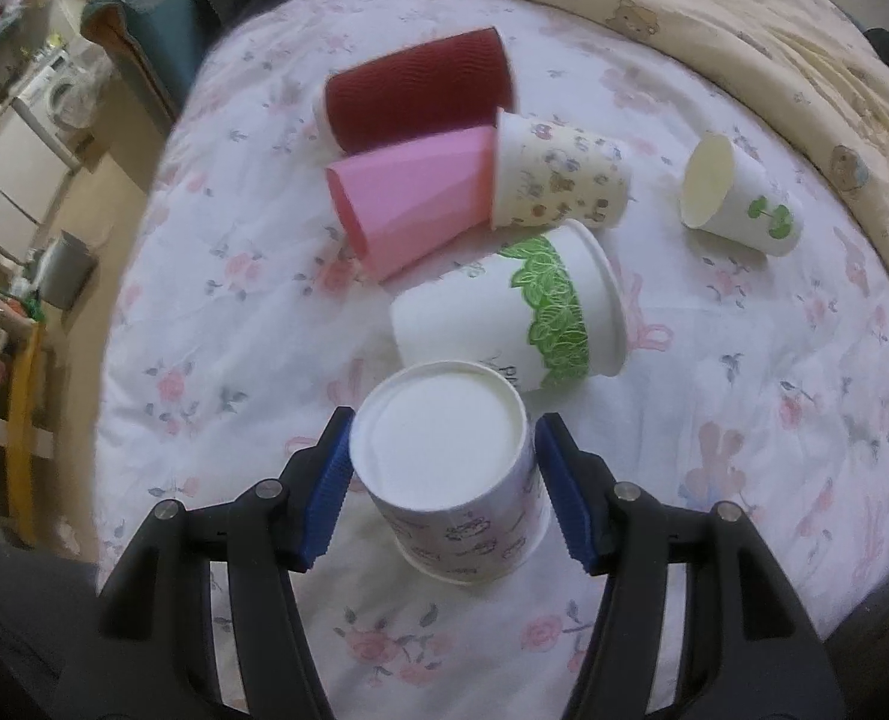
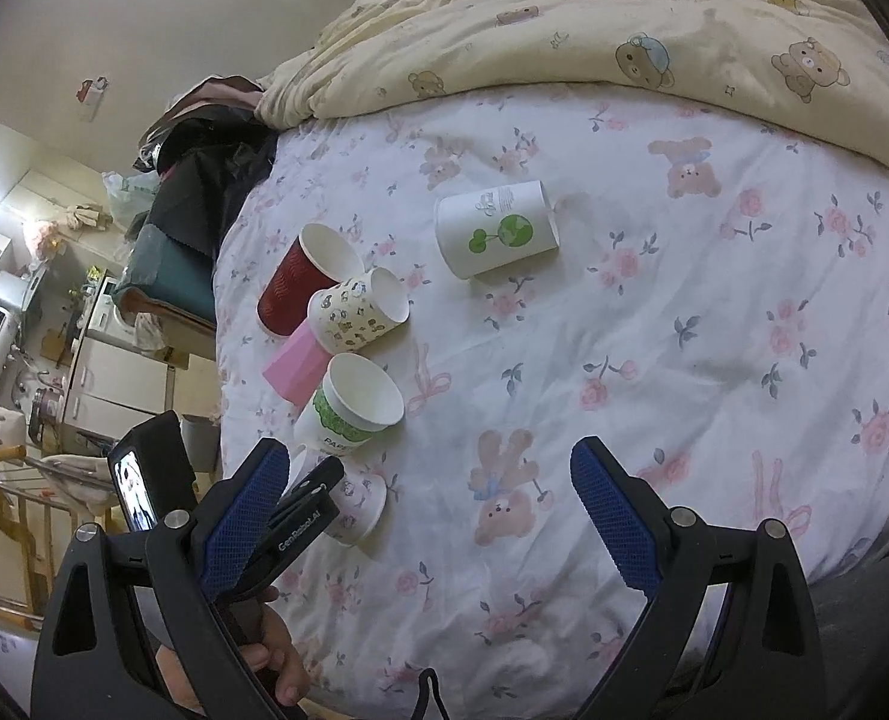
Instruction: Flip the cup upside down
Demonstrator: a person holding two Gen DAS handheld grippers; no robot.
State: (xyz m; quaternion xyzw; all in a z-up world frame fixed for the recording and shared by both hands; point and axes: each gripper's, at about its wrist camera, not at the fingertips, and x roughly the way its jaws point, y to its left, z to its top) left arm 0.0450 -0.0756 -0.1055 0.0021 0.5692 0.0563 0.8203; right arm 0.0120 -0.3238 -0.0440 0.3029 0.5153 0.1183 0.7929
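Left wrist view puts my left gripper low and near, angled down at the bed, its blue pads standing on either side of the white printed cup. That cup sits upside down on the floral sheet, base up, rim on the fabric. The left pad lies against its wall; the right pad looks just off it, so I cannot tell whether I am pinching it.

Just beyond lies the green-leaf cup on its side, close to the printed cup's far edge. Farther off, the pink cup, the dark red cup and the bear-print cup lie bunched and touching. The tree-logo cup lies apart to the right.

On the right wrist view my right gripper hangs spread wide over bare sheet, holding nothing. Its left pad overlaps my left tool and the hand under it. Open sheet runs right and far, up to the yellow bear quilt; the bed edge drops away on the left.
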